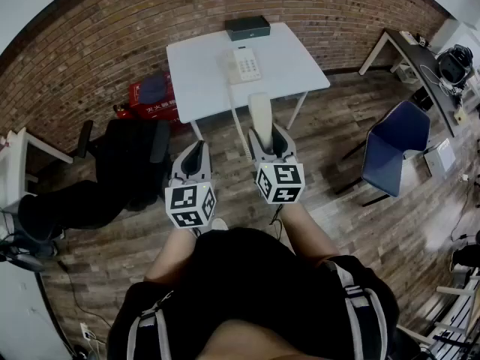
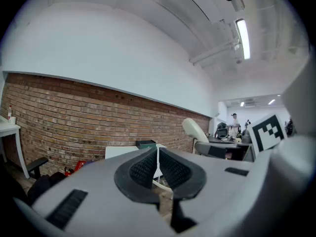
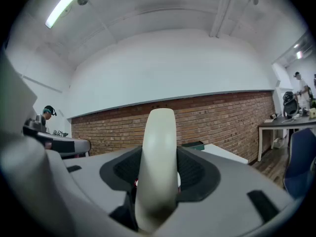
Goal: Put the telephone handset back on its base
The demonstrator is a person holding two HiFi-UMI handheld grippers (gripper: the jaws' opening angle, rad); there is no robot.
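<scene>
Overhead, base [image 1: 245, 64] on table [image 1: 202, 81], up close, right tool [image 3: 158, 168] pinching handset [image 3: 159, 132].

Ahead of the right gripper [image 1: 267, 135], a white table [image 1: 202, 73] with a dark box [image 1: 247, 27] at its far edge; blue chair [image 1: 394, 145] to its right, black chair [image 1: 131, 160] left.

The lower end of the handset [image 3: 160, 132] is hidden between the jaws of the right tongs [image 3: 159, 169]; the keys on the base [image 1: 244, 64] are too small to be read; where the cord [image 1: 238, 122] meets the handset cannot be made out; in the left gripper view the worktop [image 2: 117, 151] is largely covered by the left tongs [image 2: 158, 168].
</scene>
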